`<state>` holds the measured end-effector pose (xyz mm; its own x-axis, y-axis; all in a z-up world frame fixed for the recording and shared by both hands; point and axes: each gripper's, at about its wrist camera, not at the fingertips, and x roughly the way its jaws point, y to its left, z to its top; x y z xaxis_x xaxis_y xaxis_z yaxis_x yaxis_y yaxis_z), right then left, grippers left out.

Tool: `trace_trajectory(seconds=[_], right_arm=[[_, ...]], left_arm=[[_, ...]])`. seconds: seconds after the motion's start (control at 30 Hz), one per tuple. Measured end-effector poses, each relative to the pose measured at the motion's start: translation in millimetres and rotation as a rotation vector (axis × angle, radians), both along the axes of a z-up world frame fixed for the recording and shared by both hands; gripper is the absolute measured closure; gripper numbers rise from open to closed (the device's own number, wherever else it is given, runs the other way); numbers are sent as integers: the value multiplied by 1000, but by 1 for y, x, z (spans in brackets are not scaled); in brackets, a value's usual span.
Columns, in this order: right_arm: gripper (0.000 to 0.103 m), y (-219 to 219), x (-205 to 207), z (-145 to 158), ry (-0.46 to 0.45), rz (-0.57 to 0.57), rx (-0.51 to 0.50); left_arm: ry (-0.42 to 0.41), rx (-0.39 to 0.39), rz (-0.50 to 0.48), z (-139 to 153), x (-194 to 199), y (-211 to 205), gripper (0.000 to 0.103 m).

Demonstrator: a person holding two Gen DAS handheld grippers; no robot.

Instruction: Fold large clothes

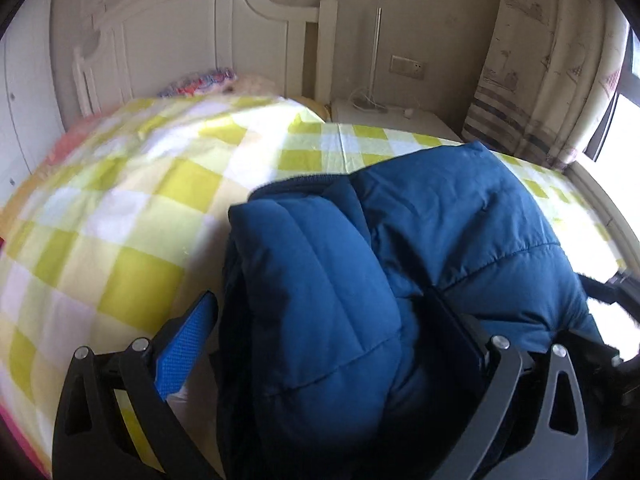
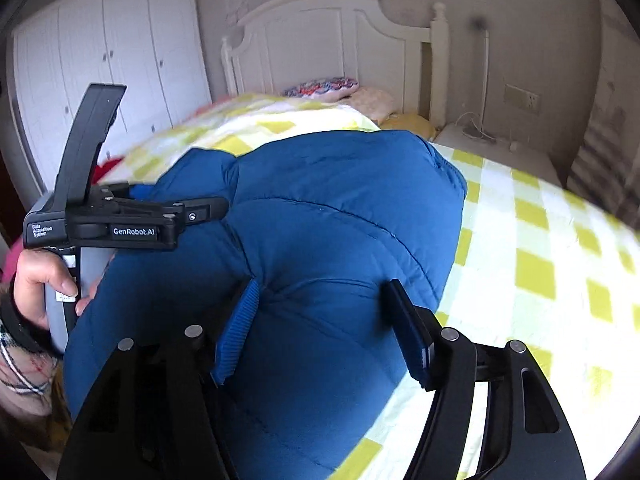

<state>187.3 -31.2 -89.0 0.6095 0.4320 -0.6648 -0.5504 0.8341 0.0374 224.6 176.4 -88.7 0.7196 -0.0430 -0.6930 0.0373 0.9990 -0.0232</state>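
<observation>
While both tongs, left tongs (image 1: 324, 344) and right tongs (image 2: 324, 332), clench the puffy blue jacket (image 2: 340, 208), its fold carries over the bed (image 2: 540, 240).

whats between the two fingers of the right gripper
A thick bunch of the blue padded jacket fills the gap between the right gripper fingers, seen in the right wrist view.

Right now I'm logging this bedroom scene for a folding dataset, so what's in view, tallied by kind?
Blue padded jacket: 1
Handheld grippers: 2, left gripper, right gripper
Yellow-checked bedspread: 1
White headboard: 1
White wardrobe: 1
Nightstand: 1
Curtain: 1
Total: 8
</observation>
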Motion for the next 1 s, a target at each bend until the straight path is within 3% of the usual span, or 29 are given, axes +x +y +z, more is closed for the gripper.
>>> trace_trajectory(seconds=[0.1, 0.23, 0.3, 0.37, 0.4, 0.53, 0.6, 0.67, 0.73, 0.83, 0.9, 1.0], right_arm=[[42, 0, 2, 28, -100, -35, -40], [48, -6, 19, 54, -139, -83, 80], [52, 1, 33, 43, -115, -78, 67], [57, 25, 50, 1, -50, -57, -92], [57, 29, 48, -10, -72, -45, -102], [57, 32, 51, 2, -37, -27, -131], [57, 33, 60, 19, -80, -30, -139], [57, 29, 81, 37, -104, -65, -90], [57, 29, 111, 41, -68, -88, -43], [57, 54, 156, -3, 122, -37, -144], [56, 66, 159, -16, 63, -29, -226], [56, 66, 155, -15, 41, -42, -250]], left_arm=[[-41, 29, 28, 4, -7, -3, 2], [-53, -2, 50, 9, -7, 7, 2], [-53, -15, 52, 9, -5, 10, 2], [-54, -25, 57, 9, -4, 13, 2], [-57, -27, 71, 9, -4, 15, 2], [-38, -79, 74, 6, -2, 24, 2], [-44, -76, 74, 6, -3, 22, 2], [-52, -72, 77, 7, -4, 22, 2], [-53, -76, 78, 7, -4, 23, 2], [-51, -86, 82, 6, -4, 25, 2], [-47, -94, 92, 6, -3, 28, 2], [5, -61, 75, 10, 2, 23, 2]])
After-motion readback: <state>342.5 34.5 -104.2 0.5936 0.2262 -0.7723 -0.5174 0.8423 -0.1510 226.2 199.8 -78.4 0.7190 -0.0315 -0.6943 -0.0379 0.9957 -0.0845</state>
